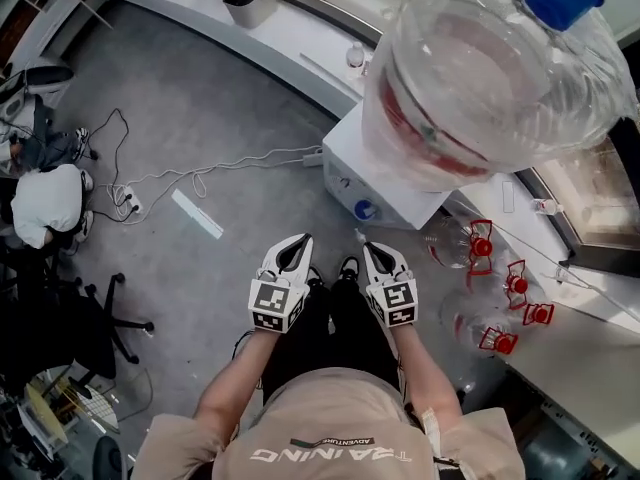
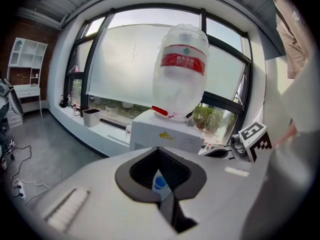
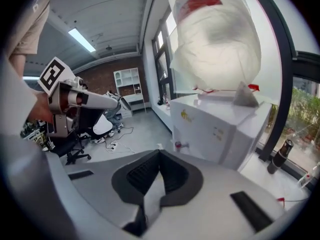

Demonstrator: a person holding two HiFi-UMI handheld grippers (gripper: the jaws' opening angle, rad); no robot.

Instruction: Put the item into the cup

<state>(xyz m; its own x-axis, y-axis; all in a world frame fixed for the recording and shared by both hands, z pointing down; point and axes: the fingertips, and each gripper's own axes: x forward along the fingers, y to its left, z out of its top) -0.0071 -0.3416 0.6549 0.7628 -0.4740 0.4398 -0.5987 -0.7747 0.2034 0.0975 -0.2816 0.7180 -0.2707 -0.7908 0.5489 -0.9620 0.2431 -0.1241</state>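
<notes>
I hold both grippers side by side at waist height over the grey floor. My left gripper and right gripper are both shut with nothing between the jaws. Straight ahead stands a white water dispenser carrying a big clear bottle. Glass cups with red fittings stand on the white counter to my right. I cannot tell which thing is the item.
White cables and a power strip lie on the floor to the left. A black office chair stands at the left. A dark bin sits on the window ledge. My right gripper's marker cube shows beside the left one.
</notes>
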